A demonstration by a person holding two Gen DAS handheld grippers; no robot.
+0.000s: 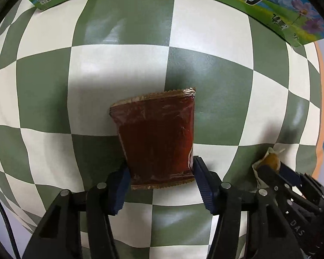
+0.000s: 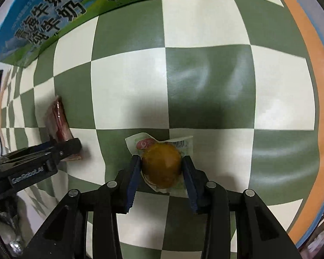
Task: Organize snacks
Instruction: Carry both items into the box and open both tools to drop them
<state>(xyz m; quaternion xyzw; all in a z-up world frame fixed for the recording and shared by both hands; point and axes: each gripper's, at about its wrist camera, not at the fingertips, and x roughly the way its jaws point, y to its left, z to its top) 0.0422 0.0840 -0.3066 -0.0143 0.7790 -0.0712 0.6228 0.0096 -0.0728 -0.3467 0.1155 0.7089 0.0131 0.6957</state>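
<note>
You have a flat, reddish-brown sealed snack packet [image 1: 156,139] with crimped ends, its long axis pointing away from you and its near end pinched between the left gripper [image 1: 159,181] pads above the green-and-white checked worktop [image 1: 118,64]. Your other snack is a round golden-brown bun [image 2: 162,165] in a clear wrapper with a red-and-white label, squeezed at its sides by the right gripper [image 2: 162,172]. Seen from the right wrist, the packet sits well off to the bun's left.
</note>
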